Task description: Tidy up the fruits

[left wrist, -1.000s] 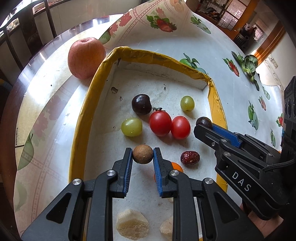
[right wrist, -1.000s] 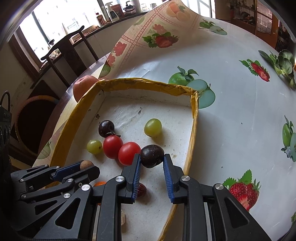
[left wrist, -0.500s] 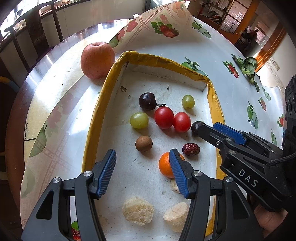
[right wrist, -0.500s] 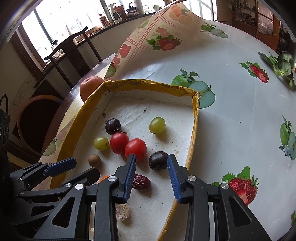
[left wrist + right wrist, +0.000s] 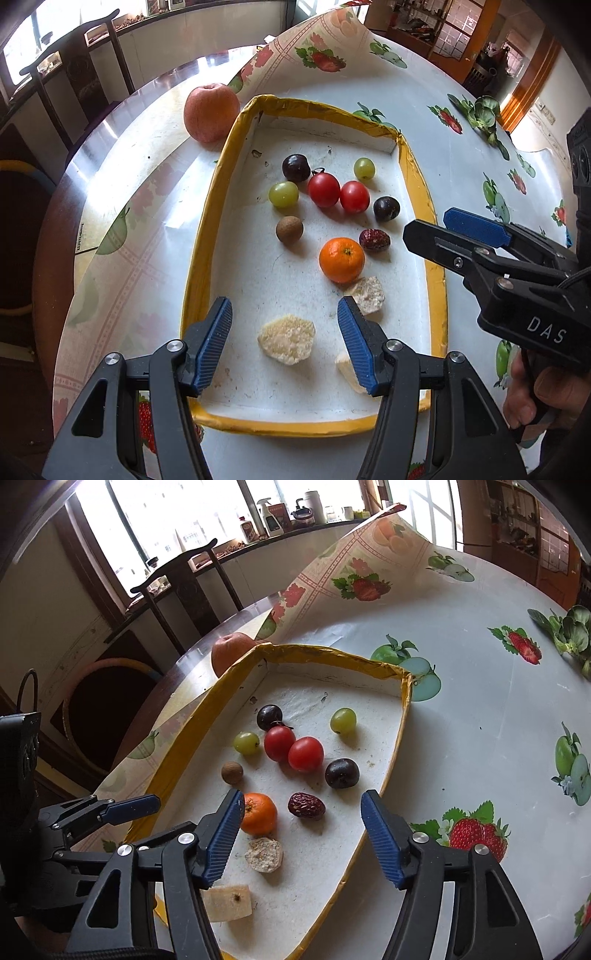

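Sunlit kitchen windows and a dark wooden chair (image 5: 184,579) sit behind the round counter (image 5: 480,720), which wears a fruit-print cloth. I have both grippers spread wide and empty, hovering over the near end of the yellow-rimmed tray (image 5: 207,229).

My left gripper (image 5: 284,343) brackets a pale crumbly chunk (image 5: 286,339), not a fruit I would choose. My right gripper (image 5: 301,836) stands above the tray's near right side, with the red date (image 5: 306,805) just ahead between its fingers and the mandarin (image 5: 258,812) touching the line of its left finger.

Farther into the tray from the mandarin lie the brown longan (image 5: 289,229), the near dark plum (image 5: 386,208), two cherry tomatoes (image 5: 339,192) touching each other, two green grapes (image 5: 283,194), and a second dark plum (image 5: 296,168). An apple (image 5: 211,112) rests outside the tray, against its far left corner.

I judge that both hands are between picks. To do the next grasp well, I would centre one fruit between the pads, come down until they straddle its widest part, and close gently, since the tomatoes and grapes would bruise or roll.
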The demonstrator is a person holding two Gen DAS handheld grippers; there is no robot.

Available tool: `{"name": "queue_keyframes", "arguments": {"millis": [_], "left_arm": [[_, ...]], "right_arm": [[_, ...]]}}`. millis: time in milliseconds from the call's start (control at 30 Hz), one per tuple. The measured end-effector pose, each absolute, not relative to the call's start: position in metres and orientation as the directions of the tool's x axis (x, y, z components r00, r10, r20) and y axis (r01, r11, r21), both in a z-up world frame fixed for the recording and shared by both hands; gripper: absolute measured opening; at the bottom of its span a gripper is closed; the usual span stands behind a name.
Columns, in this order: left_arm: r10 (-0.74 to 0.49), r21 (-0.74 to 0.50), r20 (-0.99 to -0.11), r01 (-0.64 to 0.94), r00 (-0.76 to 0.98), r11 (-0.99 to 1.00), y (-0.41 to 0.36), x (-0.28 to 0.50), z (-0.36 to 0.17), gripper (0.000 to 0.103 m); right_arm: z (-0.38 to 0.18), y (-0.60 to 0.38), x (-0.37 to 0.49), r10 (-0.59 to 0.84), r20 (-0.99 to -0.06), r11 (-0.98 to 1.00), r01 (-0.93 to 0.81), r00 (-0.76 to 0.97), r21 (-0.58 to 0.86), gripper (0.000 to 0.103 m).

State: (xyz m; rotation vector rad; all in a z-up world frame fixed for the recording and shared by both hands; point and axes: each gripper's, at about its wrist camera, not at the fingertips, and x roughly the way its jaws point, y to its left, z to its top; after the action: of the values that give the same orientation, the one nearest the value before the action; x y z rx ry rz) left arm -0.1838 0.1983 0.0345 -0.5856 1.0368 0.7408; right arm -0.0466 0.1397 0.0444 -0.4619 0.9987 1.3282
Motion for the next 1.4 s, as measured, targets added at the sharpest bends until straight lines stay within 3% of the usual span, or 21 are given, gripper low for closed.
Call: {"name": "queue_keyframes", "arguments": {"millis": [67, 267, 933, 1400], "left_arm": [[0.270, -0.078, -0.910, -0.771, 0.313, 0.633, 0.190, -0.187, 0.038, 0.058], [0.295, -0.048, -0.901, -0.749, 0.318, 0.661, 0.170, -0.196, 0.051, 0.076], [0.353, -0.004, -0.879, -0.744, 0.322, 0.668, 0.136, -0.220, 0.076, 0.076], [0.430, 0.067, -0.845, -0.735, 0.318, 0.675, 0.122, -0.229, 0.093, 0.076]], "right_arm": [[0.048, 0.137, -0.051, 0.586, -0.805, 0.203, -0.945, -0.091, 0.255, 0.068], [0.057, 0.123, -0.061, 0.592, -0.798, 0.156, -0.957, -0.108, 0.245, 0.075], [0.082, 0.060, -0.098, 0.606, -0.777, -0.070, -0.984, -0.172, 0.163, 0.082], [0.098, 0.032, -0.125, 0.643, -0.755, -0.180, -0.984, -0.128, 0.013, 0.082]]}}
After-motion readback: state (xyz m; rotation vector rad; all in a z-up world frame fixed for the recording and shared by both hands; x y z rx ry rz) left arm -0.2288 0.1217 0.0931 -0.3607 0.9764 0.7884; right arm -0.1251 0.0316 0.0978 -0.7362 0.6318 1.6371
